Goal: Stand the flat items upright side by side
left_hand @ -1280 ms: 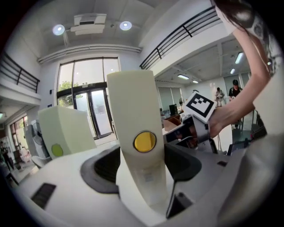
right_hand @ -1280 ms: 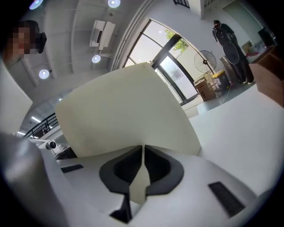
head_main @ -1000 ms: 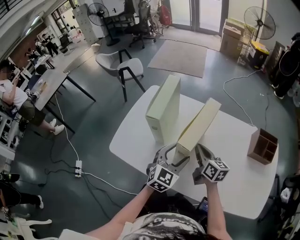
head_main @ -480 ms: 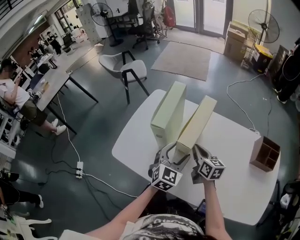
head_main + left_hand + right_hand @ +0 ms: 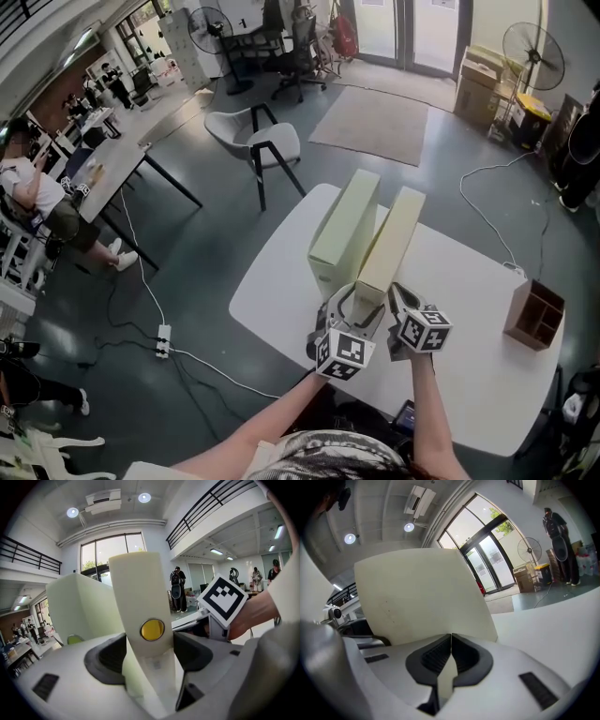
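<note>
Moved: held box [image 5: 389,246] has swung left, now nearly parallel to standing box [image 5: 345,225], mid-frame on white table [image 5: 469,281].
left gripper [image 5: 359,307]: jaws pinching held box's near end.
right gripper [image 5: 401,302]: jaws pressed together, empty, just right of it.

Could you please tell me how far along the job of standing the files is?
One pale box file already stands upright on the white table. The second file, leaning, is clamped by the left gripper, shut right gripper beside it. Left: set it straight beside the first and release.
</note>
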`<state>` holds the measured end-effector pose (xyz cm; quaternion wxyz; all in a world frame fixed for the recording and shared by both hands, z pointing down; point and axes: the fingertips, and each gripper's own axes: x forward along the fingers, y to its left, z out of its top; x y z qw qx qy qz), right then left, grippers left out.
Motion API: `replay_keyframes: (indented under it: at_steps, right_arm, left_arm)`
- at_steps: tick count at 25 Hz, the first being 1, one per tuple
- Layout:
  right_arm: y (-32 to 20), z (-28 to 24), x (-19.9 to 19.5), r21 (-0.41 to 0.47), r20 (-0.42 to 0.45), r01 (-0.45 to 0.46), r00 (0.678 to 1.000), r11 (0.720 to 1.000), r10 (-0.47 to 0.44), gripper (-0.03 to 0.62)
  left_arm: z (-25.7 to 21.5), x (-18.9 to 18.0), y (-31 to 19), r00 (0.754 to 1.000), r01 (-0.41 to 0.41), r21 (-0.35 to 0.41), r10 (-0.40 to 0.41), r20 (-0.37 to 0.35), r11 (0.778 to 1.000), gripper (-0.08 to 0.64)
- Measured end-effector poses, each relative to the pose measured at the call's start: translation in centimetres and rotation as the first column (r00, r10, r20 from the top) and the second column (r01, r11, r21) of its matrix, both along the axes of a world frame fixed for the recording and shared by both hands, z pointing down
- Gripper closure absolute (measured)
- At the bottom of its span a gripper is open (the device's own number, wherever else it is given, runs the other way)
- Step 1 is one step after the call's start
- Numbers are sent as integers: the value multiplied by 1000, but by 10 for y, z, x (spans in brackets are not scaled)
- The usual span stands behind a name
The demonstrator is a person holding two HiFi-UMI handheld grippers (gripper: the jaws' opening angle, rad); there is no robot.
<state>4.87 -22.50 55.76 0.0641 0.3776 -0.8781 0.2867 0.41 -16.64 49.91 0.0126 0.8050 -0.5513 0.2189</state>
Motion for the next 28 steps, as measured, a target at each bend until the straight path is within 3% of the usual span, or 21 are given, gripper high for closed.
replay_keyframes:
  at_steps: [7, 21, 24, 28]
  right_arm:
    - [-8, -1, -7, 12, -23, 8, 1000, 1000, -8, 603]
    - [1, 9, -3, -13, -30, 6, 1000, 1000, -7, 583]
    - [7, 18, -3, -33, -41, 7, 999, 999, -8, 576]
    - [16, 34, 3, -81, -53, -19, 998, 997, 15, 575]
  left_arm:
    - [3, -6, -7, 1000, 30, -14, -30, 5, 999, 245]
    - [11, -6, 50, 996, -73, -53, 75, 45, 996, 235]
    - [18, -21, 71, 996, -71, -71, 74, 51, 995, 235]
    - [39, -68, 87, 999, 16, -138, -10, 44, 990, 235]
